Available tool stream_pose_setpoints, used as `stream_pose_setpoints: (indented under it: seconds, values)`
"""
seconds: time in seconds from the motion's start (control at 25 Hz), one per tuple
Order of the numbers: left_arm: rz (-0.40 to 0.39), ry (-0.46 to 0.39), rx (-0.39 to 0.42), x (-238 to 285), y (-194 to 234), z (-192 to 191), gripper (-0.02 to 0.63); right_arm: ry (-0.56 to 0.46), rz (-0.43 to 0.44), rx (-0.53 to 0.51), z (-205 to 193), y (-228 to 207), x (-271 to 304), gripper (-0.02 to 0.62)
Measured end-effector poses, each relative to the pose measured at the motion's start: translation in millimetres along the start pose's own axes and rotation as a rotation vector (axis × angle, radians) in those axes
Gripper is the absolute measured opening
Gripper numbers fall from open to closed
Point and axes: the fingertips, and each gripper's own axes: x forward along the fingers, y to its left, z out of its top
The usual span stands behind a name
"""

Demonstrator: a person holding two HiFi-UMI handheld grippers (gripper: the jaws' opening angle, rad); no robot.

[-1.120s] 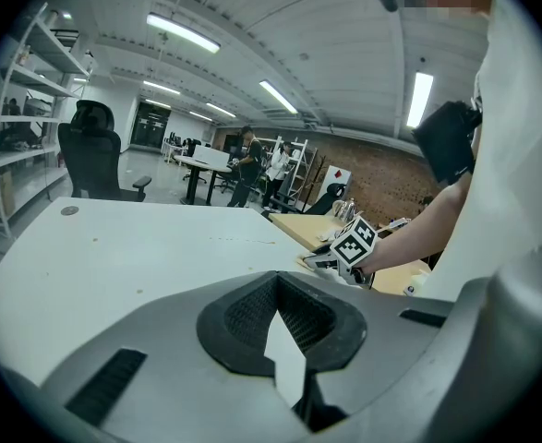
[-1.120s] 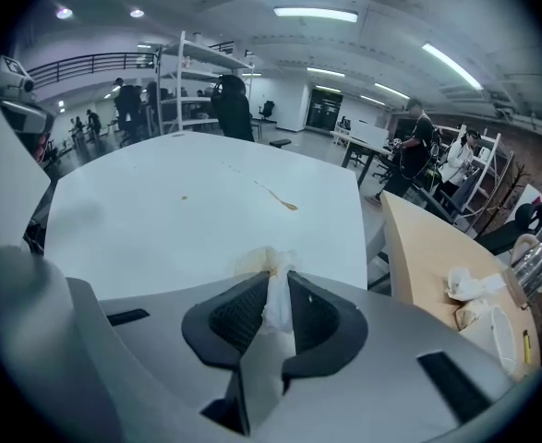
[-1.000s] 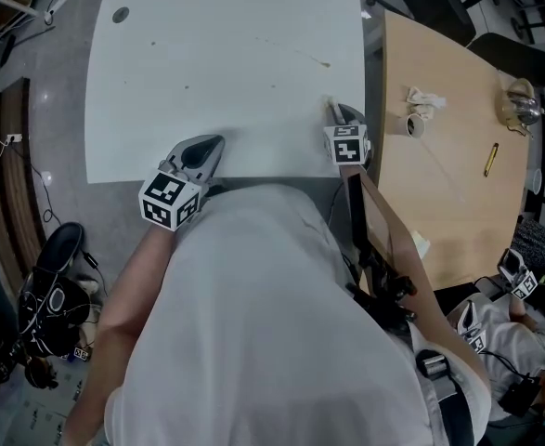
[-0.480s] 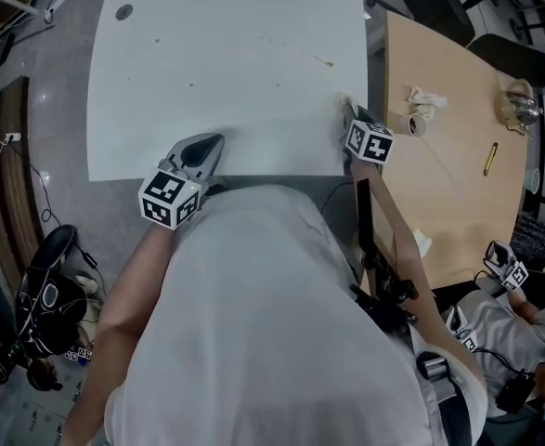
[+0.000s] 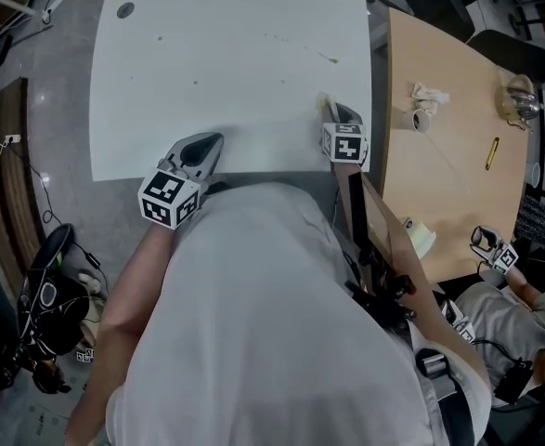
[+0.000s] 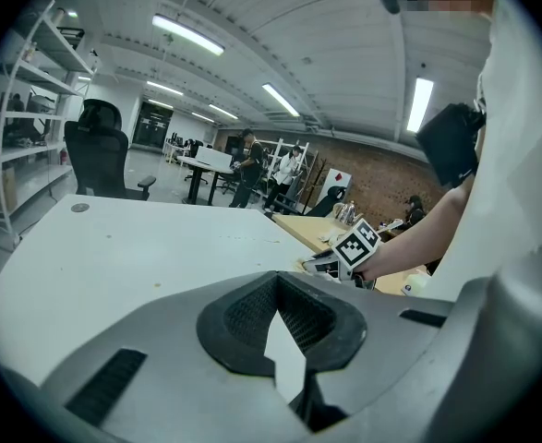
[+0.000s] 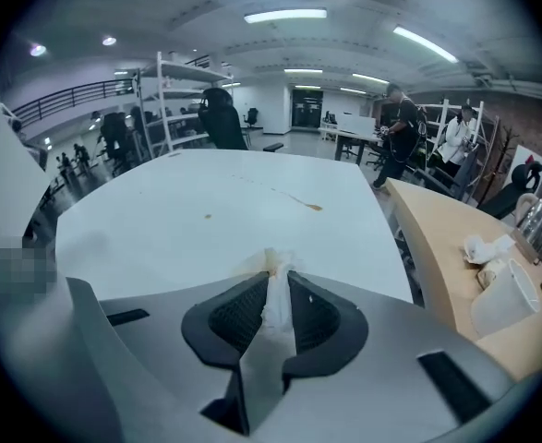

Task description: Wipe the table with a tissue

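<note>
In the head view, the white table is seen from above, with a small brown stain near its right edge. The left gripper is held over the near edge. The right gripper is held at the near right corner, with a bit of the tissue showing at its tip, low over the tabletop. A wooden table is set just beside it on the right.

In the left gripper view, the jaws are parted by a narrow gap. Nothing is held between them, and the white tabletop is seen through the gap.

In the right gripper view, the jaws are closed on the tissue. It is pinched upright between the pads, and its crumpled end sticks out past the tips above the tabletop.
</note>
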Motion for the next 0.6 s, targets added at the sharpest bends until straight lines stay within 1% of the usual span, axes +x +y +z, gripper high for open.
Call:
stream_pose_setpoints:
  seconds: [0.08,0.24,0.32,0.44,0.6]
  values:
    - [-0.002,-0.006,-0.004,-3,3,-1,0.005,0.005,0.023,-0.017,2,10,2,0.064]
    - [-0.015,-0.005,-0.007,-9,8,-7,0.006,0.045,0.137,-0.025,-2,30,1,0.064]
    - [-0.028,-0.011,-0.002,-10,12,-4,0.006,0.014,0.170,-0.041,8,40,-6,0.064]
    - [-0.038,-0.021,-0.003,-14,20,-1,0.006,-0.058,0.180,-0.044,26,56,-15,0.064]
    - [-0.064,-0.017,0.010,-22,29,-5,0.006,-0.075,0.166,-0.002,33,69,-19,0.064]
